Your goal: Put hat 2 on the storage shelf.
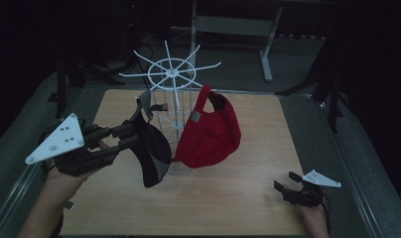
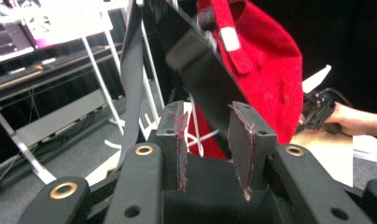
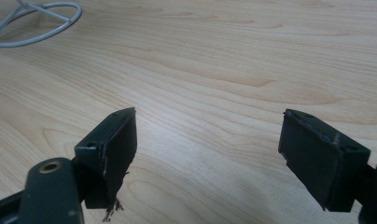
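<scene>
A white wire rack [image 1: 171,74] with spoke hooks stands on the wooden table [image 1: 238,203]. A red cap [image 1: 211,134] hangs from its right side by the back strap. To its left hangs a black cap [image 1: 154,148], its strap up by a hook. My left gripper [image 1: 134,135] is raised at the black cap's left edge. In the left gripper view the left gripper [image 2: 209,108] is open; the black cap's brim [image 2: 196,60] slants just past the tips with no pad pressing on it, and the red cap [image 2: 270,70] is behind. My right gripper [image 1: 288,184] rests open and empty near the table's front right.
In the right gripper view the right gripper [image 3: 207,126] faces bare wood, with the rack's ring base [image 3: 35,23] at the far left. Grey floor and a metal frame's legs [image 1: 268,49] lie beyond the table. Dark room all around.
</scene>
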A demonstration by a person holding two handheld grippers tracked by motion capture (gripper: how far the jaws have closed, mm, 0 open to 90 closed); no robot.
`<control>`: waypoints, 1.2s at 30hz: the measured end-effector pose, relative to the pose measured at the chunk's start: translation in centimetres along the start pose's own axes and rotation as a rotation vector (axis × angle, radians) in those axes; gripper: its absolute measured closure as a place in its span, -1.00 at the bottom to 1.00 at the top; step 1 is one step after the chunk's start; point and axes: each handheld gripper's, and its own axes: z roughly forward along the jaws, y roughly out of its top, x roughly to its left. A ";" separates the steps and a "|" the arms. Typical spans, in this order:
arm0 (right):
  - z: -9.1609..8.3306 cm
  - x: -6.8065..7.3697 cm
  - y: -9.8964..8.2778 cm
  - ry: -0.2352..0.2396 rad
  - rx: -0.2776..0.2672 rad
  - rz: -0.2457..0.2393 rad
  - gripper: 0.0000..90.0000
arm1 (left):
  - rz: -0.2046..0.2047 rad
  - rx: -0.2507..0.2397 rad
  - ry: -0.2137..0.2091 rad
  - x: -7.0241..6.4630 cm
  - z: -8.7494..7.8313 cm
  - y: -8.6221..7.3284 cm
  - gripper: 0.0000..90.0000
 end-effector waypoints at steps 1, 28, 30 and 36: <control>0.0 0.0 0.0 0.000 0.001 -0.001 -0.57 | -0.007 0.002 -0.001 0.0 -0.1 -0.3 0.49; 0.0 0.0 0.0 -0.014 -0.002 -0.009 -0.57 | -0.138 0.089 0.004 -0.3 0.2 -10.5 0.38; 0.0 0.0 0.0 -0.014 -0.003 -0.010 -0.57 | -0.153 0.092 0.008 -0.4 0.2 -11.4 0.36; 0.0 -0.1 0.0 -0.017 -0.006 -0.009 -0.57 | -0.177 0.104 0.007 -0.3 0.4 -14.0 0.36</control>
